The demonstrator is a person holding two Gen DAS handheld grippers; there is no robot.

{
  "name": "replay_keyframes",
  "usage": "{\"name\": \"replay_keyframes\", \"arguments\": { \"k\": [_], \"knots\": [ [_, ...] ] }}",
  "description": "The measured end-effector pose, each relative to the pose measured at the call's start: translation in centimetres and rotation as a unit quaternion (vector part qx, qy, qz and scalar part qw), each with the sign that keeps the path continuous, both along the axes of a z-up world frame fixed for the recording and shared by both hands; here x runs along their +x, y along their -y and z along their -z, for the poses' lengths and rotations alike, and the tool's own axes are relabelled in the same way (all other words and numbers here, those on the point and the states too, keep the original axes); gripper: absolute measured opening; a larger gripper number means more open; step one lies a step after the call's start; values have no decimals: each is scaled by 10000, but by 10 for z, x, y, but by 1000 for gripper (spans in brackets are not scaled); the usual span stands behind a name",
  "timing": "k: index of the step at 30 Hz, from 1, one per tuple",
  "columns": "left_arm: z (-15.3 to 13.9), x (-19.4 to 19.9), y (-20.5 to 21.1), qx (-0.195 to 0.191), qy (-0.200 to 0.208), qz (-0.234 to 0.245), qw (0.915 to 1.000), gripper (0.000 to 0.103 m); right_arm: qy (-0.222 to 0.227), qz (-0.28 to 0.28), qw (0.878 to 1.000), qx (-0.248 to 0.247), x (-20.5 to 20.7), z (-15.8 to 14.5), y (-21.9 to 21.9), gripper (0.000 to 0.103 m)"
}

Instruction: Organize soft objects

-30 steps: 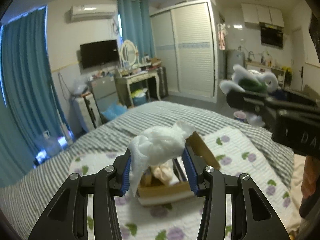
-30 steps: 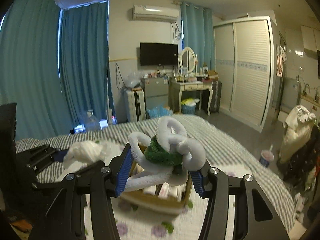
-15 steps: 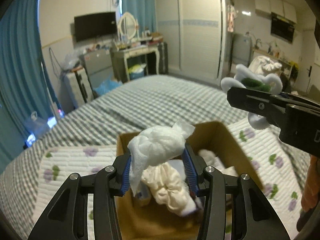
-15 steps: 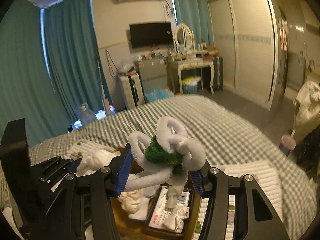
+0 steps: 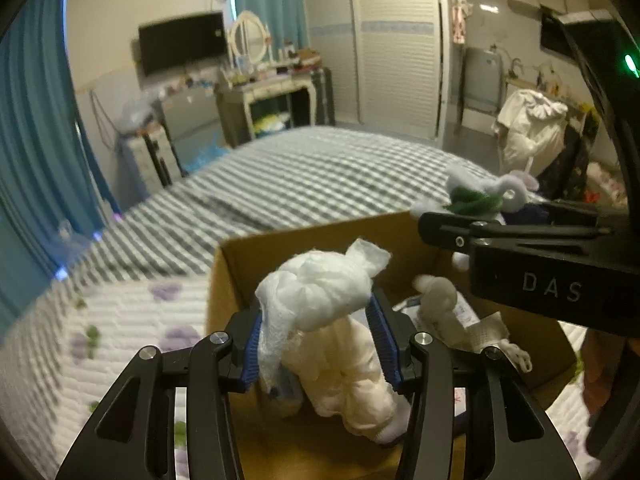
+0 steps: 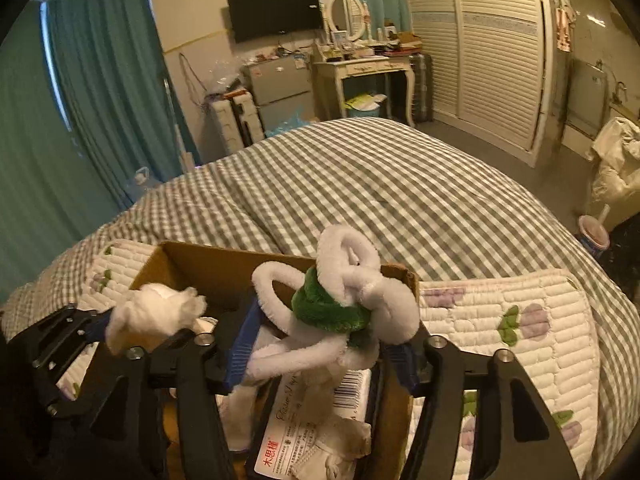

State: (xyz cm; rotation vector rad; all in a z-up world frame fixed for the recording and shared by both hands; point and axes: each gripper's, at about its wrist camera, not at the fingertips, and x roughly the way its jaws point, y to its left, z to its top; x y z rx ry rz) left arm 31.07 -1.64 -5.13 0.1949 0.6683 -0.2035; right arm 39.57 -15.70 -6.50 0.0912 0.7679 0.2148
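Below, much of the cardboard box (image 5: 304, 240) is cut off by the black tool arms, and its near wall and floor are hard to make out in either wrist view. Left tool (image 5: 318, 344) pinches a wad of white gauzy cloth (image 5: 320, 292) between its blue pads (image 5: 252, 354); the wad bulges up and far, a twisted tail pointing to the right. It hangs over the left half of the open box, above a cream fabric bundle (image 5: 352, 376) lying inside. Right tool (image 6: 320, 354) is pressed onto a white looped plush toy with a green collar (image 6: 340, 304), loops standing upward and a limb drooping toward the box. Under it lie a labelled packet (image 6: 316, 424) and crumpled white cloth (image 6: 340, 444), partly hidden. The two tools sit close together over the box, the left one's wad just left of the toy. Box rests on a quilted floral mat (image 6: 512, 320) spread over the checked bed (image 6: 380, 184), which lies open on the far side.
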Motion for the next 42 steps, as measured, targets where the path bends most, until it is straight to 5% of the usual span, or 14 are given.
{"name": "replay_keyframes", "arguments": {
  "k": [3, 10, 20, 22, 25, 27, 33, 42],
  "knots": [
    [-15, -9, 3, 107, 150, -14, 9998, 78, 116, 72, 9999, 30, -9, -20, 0, 62],
    [-98, -48, -6, -73, 623, -262, 9977, 79, 668, 220, 9975, 60, -61, -114, 14, 64],
    [-248, -178, -20, -345, 1826, -372, 9819, 81, 1703, 166, 9845, 383, -209, -270, 36, 75],
    [-266, -205, -22, -416, 2041, -376, 9773, 103, 1980, 195, 9796, 290, -246, -292, 40, 86],
    [-285, -249, -28, -548, 2463, -328, 9671, 103, 2359, 178, 9716, 75, -298, -312, 39, 96],
    [-291, -272, -31, -575, 2658, -286, 9619, 103, 2568, 257, 9660, -130, -329, -317, 37, 103],
    [-268, -309, -38, -465, 2817, -411, 9575, 103, 2917, 220, 9560, -236, -386, -295, 35, 103],
    [-174, -281, -42, -399, 2462, -765, 9654, 103, 2832, 201, 9588, -112, -366, -190, 26, 103]
  ]
}}
